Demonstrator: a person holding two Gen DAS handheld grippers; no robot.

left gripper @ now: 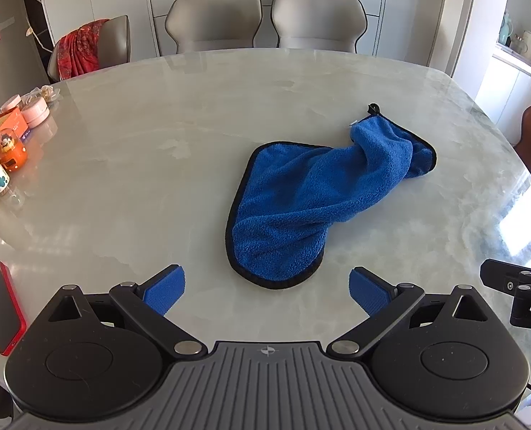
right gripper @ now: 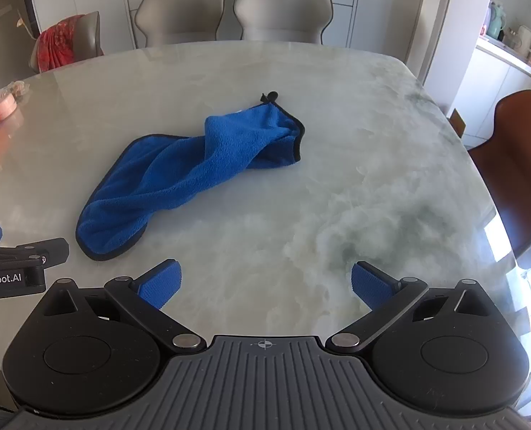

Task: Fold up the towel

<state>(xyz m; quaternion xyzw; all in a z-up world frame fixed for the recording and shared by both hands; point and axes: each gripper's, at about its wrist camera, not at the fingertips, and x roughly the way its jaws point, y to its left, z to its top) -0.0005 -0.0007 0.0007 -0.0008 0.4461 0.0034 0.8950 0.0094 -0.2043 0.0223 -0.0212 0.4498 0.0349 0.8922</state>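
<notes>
Left gripper (left gripper: 266, 292): hovering above the near part of the table, its blue pads (left gripper: 165, 294) spread wide apart and gripping nothing.
Right gripper (right gripper: 266, 288): hovering likewise over bare marble, its pads (right gripper: 161, 286) also standing wide apart and empty.
Towel (left gripper: 312, 200): lying crumpled on the table just ahead of the left gripper and ahead-left of the right gripper; blue pile with black edging, untouched by either gripper.
Towel shape: spreading flat and rounded at the end nearest the left gripper, narrowing and twisting into a bunched roll toward the far right end.
Hanging loop (left gripper: 373, 108): sticking out at the towel's far corner, resting on the table.
Table (left gripper: 158, 136): pale marbled top, carrying everything; glare is showing along its right side.
Phone (left gripper: 2, 308): lying flat in a red case, to the left of the left gripper near the table edge.
Small containers (left gripper: 11, 136): standing grouped at the far left of the table, well apart from the towel.
Chairs (left gripper: 265, 21): two grey ones standing beyond the far edge; a brown one (right gripper: 520, 165) is standing to the right of the right gripper.
</notes>
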